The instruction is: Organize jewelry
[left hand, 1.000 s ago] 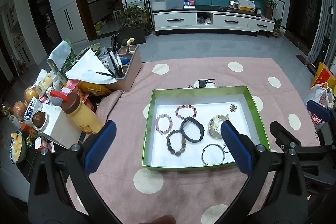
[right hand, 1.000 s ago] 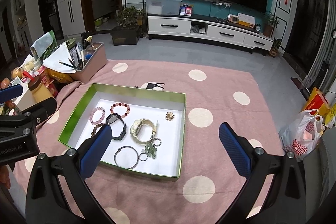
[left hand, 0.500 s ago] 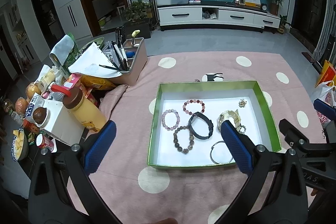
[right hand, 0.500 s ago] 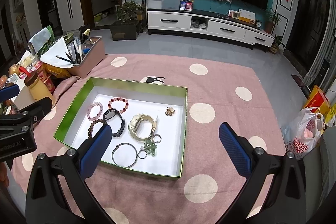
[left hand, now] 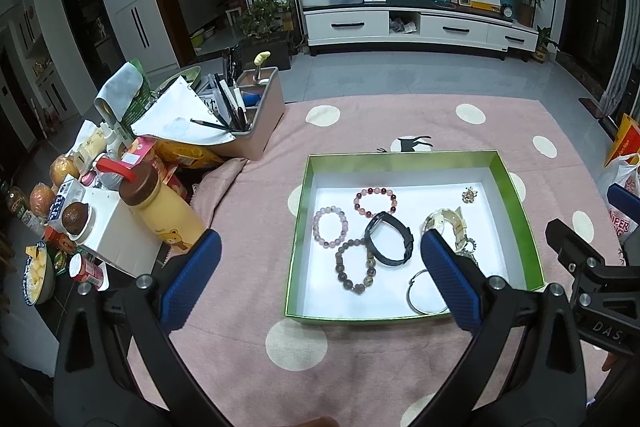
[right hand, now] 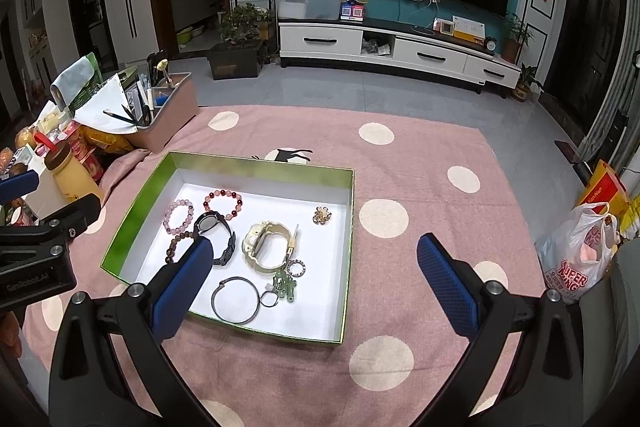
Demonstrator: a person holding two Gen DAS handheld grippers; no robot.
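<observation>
The left tongs (left hand: 320,283) and right tongs (right hand: 308,275) both gape wide, holding nothing, above the pink dotted cloth (right hand: 400,155). Just ahead of them lies the green box (right hand: 262,163) of jewelry. The left tongs' right finger (left hand: 448,279) hides part of the cream watch (right hand: 266,247) and the silver bangle (right hand: 235,300); the right tongs' left finger (right hand: 180,283) covers part of the brown bead bracelet (left hand: 355,267) and the black watch (right hand: 214,233). Beyond sits a small gold brooch (right hand: 322,215), its detail unclear.

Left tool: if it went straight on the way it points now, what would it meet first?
Probably the left wall of the green tray, near the dark bead bracelet. The left tool is open and empty; depth is unclear.
</observation>
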